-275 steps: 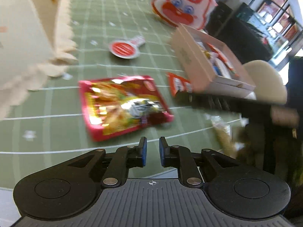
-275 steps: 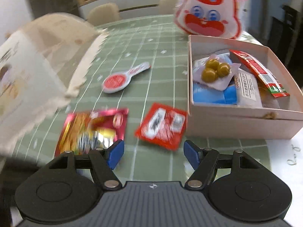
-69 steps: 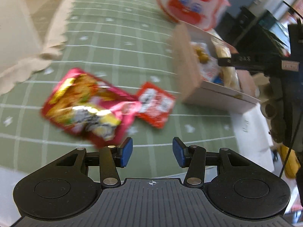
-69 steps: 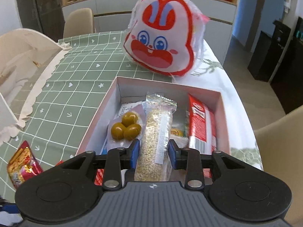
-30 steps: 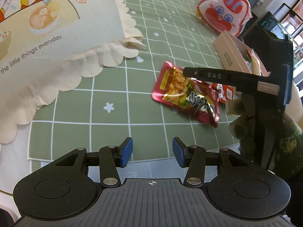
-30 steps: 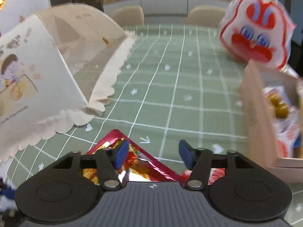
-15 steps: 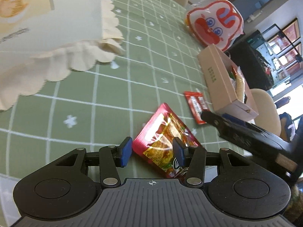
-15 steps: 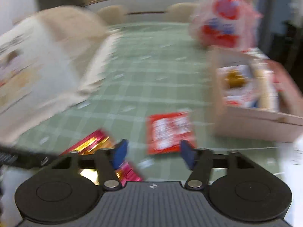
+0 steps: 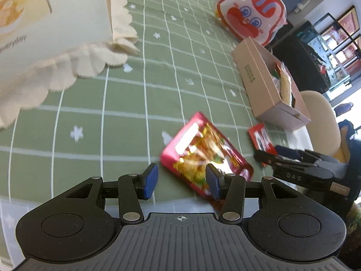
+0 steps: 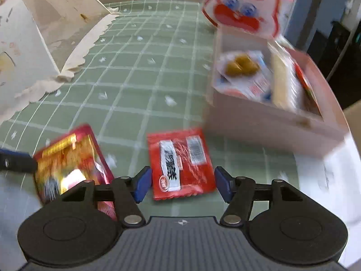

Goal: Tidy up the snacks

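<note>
A magenta snack pouch (image 9: 203, 151) lies flat on the green checked tablecloth (image 9: 126, 103), just ahead of my open left gripper (image 9: 180, 180). It also shows in the right wrist view (image 10: 70, 158). A small red packet (image 10: 180, 162) lies right in front of my open right gripper (image 10: 182, 183), between its fingers' line; it shows in the left wrist view (image 9: 261, 137). The right gripper (image 9: 304, 169) shows in the left wrist view beside that packet. The cardboard box (image 10: 270, 122) holds several snacks. Both grippers are empty.
A white and red rabbit-face bag (image 10: 246, 6) stands behind the box (image 9: 257, 76). A cream scalloped paper bag (image 10: 40, 45) lies on its side at the left (image 9: 56, 36). Beige chairs (image 9: 320, 122) stand around the table. The table's white edge (image 10: 315, 169) runs at the right.
My right gripper has swung over to the small red packet, which now lies just before its fingers. My left gripper has pulled back slightly from the magenta pouch. Both stay open.
</note>
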